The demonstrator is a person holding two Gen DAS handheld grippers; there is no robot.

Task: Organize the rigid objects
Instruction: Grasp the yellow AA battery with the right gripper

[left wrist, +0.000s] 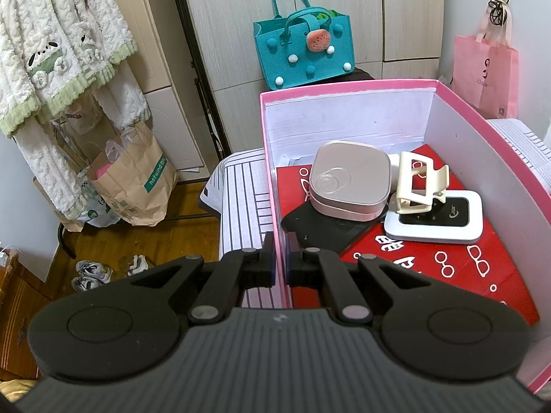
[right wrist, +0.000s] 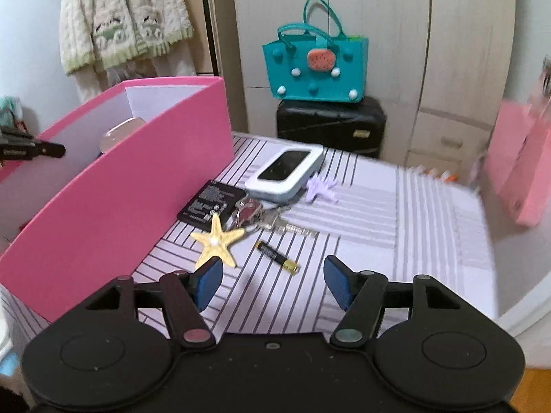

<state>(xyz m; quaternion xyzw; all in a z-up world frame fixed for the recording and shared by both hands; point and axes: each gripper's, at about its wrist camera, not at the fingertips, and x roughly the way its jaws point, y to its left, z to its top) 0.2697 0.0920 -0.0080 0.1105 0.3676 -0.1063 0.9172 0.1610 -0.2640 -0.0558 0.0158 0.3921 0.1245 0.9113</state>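
The left gripper [left wrist: 280, 261] has its fingers closed on the near wall of a pink box [left wrist: 272, 158]. Inside lie a silver tin [left wrist: 347, 182], a cream hair claw [left wrist: 418, 186] and a white pocket router [left wrist: 444, 223]. The right gripper [right wrist: 272, 282] hangs wide open and empty over the striped surface [right wrist: 396, 241], above an AA battery [right wrist: 277, 256], a starfish [right wrist: 217, 241], keys [right wrist: 261, 216] and a phone battery [right wrist: 210, 204]. A paper bag [left wrist: 137, 186] reads "hotwind".

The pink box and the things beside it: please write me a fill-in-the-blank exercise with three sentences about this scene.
1. The left tool is shut on the wall of the ____ box.
2. Beside the battery lies a yellow ____.
3. The jaws of the right tool stand ____, with nothing between them.

Missing words: pink; starfish; open
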